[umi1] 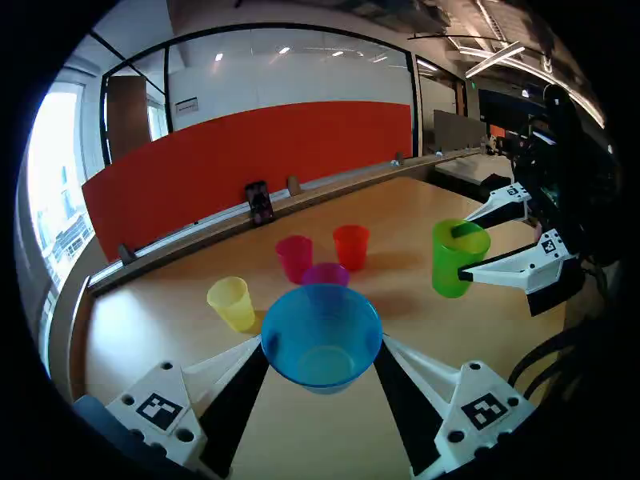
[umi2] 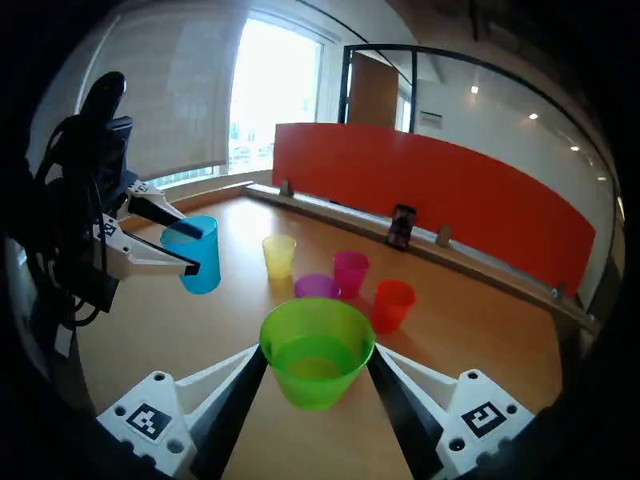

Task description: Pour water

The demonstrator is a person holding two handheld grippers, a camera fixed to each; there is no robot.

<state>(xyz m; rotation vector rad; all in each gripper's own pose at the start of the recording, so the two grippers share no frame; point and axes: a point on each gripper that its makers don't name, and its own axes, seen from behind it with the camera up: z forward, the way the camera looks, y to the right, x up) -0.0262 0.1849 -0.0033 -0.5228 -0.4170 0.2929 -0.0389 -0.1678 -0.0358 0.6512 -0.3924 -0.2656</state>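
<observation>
Cups fill both tongs: the left tongs (umi1: 322, 346) clamp the blue cup (umi1: 322, 364) and the right tongs (umi2: 318, 350) the green cup (umi2: 316, 376), each upright over the surface (umi1: 400, 216). We should bring the rims close, then tilt one slowly over the other — steady, no jerks. We cannot tell which cup holds water.

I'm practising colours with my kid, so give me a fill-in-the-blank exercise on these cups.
The cup in the left tool is ____.
The cup in the right tool is ____.
The table has ____ more cups standing free on it.
Answers: blue, green, four.
</observation>
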